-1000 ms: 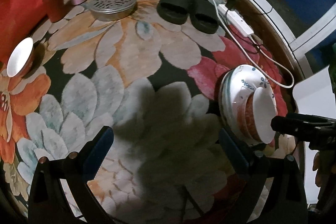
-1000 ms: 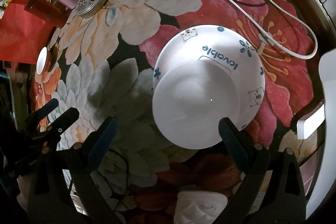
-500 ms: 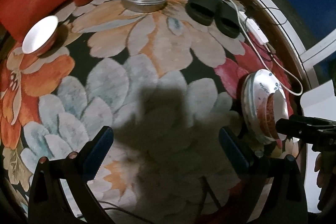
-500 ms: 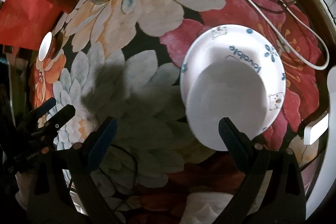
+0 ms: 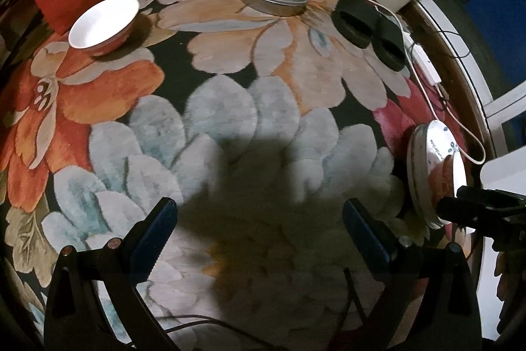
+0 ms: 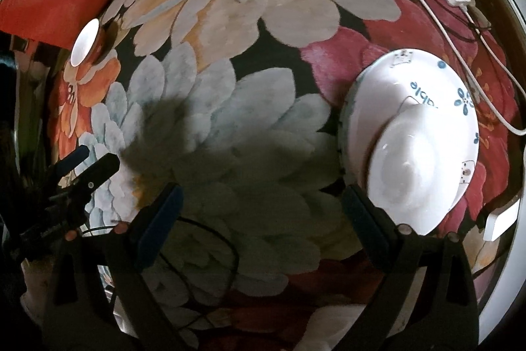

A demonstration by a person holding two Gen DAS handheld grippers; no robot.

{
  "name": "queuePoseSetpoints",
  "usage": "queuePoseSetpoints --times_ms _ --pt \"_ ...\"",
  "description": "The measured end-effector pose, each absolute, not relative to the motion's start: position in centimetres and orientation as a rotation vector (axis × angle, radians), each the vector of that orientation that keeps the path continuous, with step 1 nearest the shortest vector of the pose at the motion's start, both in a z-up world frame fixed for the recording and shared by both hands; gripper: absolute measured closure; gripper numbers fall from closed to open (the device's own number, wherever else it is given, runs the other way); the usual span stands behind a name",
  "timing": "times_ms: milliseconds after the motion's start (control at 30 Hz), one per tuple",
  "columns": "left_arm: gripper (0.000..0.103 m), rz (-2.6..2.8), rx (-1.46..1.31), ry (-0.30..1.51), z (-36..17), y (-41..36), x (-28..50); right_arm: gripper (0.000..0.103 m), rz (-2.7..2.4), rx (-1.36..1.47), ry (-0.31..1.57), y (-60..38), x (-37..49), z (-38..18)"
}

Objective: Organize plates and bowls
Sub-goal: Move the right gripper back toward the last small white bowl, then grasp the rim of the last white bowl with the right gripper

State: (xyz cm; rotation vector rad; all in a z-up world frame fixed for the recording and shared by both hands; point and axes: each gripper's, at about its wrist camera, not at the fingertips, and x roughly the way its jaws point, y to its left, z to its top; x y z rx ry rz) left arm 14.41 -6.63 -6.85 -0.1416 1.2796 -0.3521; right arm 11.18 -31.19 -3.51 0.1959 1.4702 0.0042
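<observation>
In the left wrist view, the left gripper (image 5: 259, 219) is held spread wide and empty above the floral rug (image 5: 230, 107), with a red-sided bowl (image 5: 103, 22) seen well apart at upper left and the plate (image 5: 434, 173) off to its right. In the right wrist view, the right gripper (image 6: 261, 203) is likewise parted with nothing grasped, and the plate (image 6: 411, 94), with a white bowl (image 6: 414, 173) stacked on it, is found just beside its right finger (image 6: 365, 219).

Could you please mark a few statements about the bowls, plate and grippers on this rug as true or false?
1. A bowl sits on the plate. True.
2. The second bowl lies upside down. False: it stands upright, white inside showing.
3. The left gripper is open and holds nothing. True.
4. The right gripper is shut on the plate. False: it is open, beside the plate.
5. The slippers sit on the plate. False: they lie apart, on the rug.
</observation>
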Motion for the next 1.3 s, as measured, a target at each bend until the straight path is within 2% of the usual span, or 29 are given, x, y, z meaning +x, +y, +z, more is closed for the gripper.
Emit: queuePoseSetpoints --times_ms 200,300,633,967,1300 --pt "0.002 -0.320 -0.162 1.276 -7.5 -4.8 14.8 0.004 0.037 0.146 1.482 -29.3 11.9 -3.9" --pt "0.001 -0.299 -0.174 1.271 -7.9 -3.5 15.0 0.000 0.073 0.132 1.485 -28.1 12.6 -4.0" --pt "0.001 -0.191 -0.244 1.256 -9.7 3.0 16.2 0.000 0.215 0.063 1.540 -21.5 16.3 -5.4" --pt "0.001 -0.055 -0.313 1.241 -11.2 10.5 16.7 0.000 0.318 0.037 1.492 -12.6 22.9 -7.5" --pt "0.001 0.011 -0.343 1.219 -12.0 14.6 16.9 0.001 0.357 0.117 1.446 -5.4 30.5 -10.1"
